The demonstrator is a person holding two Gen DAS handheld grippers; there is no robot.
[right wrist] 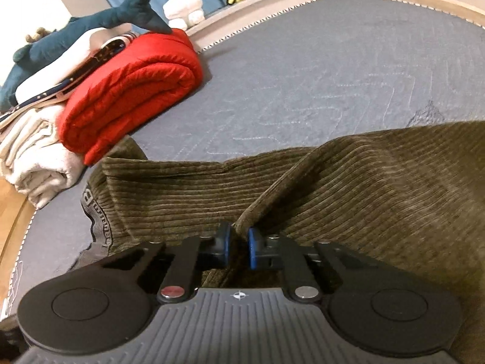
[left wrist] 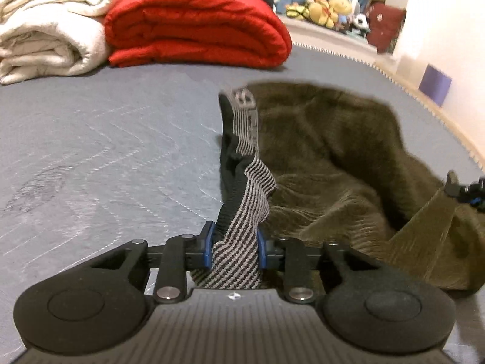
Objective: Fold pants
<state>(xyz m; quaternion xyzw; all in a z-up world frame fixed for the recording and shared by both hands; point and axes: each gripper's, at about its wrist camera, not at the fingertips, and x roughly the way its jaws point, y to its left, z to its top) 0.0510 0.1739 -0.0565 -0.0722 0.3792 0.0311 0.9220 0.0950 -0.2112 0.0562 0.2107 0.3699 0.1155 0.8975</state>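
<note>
1. The left gripper (left wrist: 235,241) is clamped on the striped grey-and-black waistband (left wrist: 242,212) of the pants (left wrist: 333,157); the band fills the gap between its two blue pads and rises ahead of them as a twisted strip.
2. The right gripper (right wrist: 239,242) is pinched tight on a raised fold of the olive corduroy, a ridge of cloth running up and to the right from between its blue pads.
3. In the left wrist view the pants lie crumpled on the grey mattress (left wrist: 106,151), to the right of the held waistband and ahead of the tool; the cloth touches the gripper's right side and spreads toward the mattress's right edge.
4. At the far right of that view the tip of the right gripper shows, biting the corduroy where it is pulled up into a peak.
5. In the right wrist view the corduroy covers everything just ahead of and beside the tool, and the waistband curves along the cloth's left edge.
6. Well beyond the pants, a folded red blanket (left wrist: 197,27) and a rolled cream blanket (left wrist: 45,30) rest side by side, touching, at the far end of the mattress.
7. A blue shark plush (right wrist: 91,21) lies on top of that pile.
</note>
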